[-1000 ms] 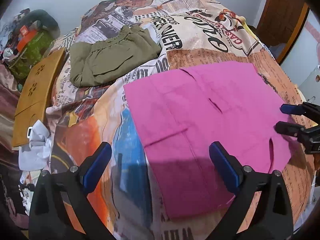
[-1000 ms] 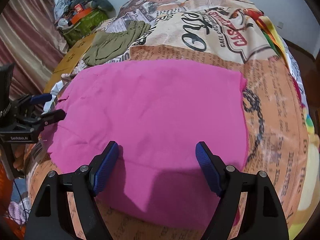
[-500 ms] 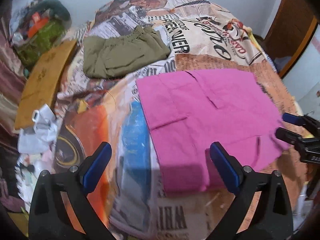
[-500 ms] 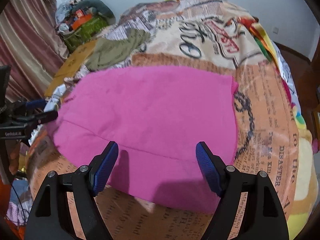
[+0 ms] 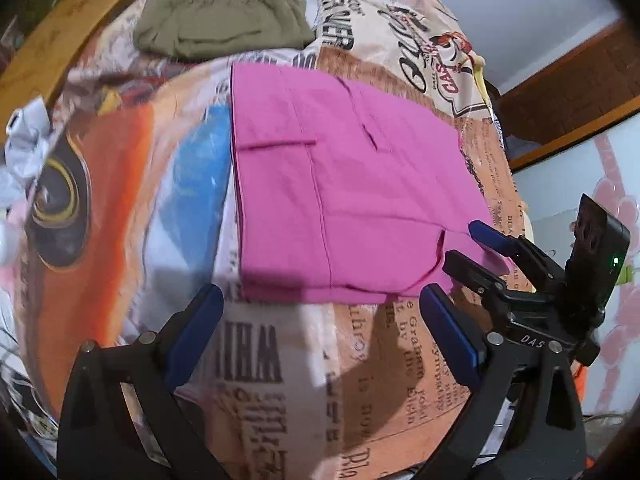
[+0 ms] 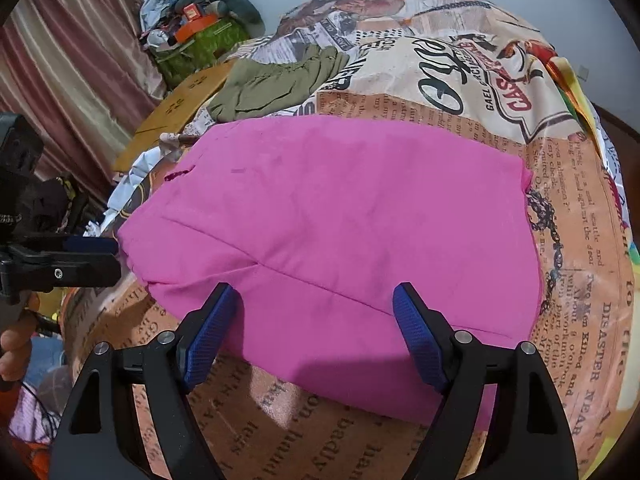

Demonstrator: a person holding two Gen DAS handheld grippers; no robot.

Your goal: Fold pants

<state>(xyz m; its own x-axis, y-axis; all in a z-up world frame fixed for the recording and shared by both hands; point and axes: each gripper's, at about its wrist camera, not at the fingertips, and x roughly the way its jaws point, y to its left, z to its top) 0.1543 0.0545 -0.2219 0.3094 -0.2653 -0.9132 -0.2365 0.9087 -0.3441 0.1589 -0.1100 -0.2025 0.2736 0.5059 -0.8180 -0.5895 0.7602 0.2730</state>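
Pink pants lie flat in a folded rectangle on the printed bedspread; they also fill the middle of the right wrist view. My left gripper is open and empty, hovering just short of the pants' near edge. My right gripper is open and empty, its fingers over the pants' near edge. The right gripper also shows in the left wrist view at the pants' right corner. The left gripper shows at the left of the right wrist view.
Folded olive-green pants lie further back on the bed, also in the right wrist view. A wooden board and crumpled white cloth lie at the left edge. A pile of bags sits against the wall.
Both grippers have drawn back toward the near side of the bed, still open. The left view has swung so the pants sit further away and the right gripper looms closer.
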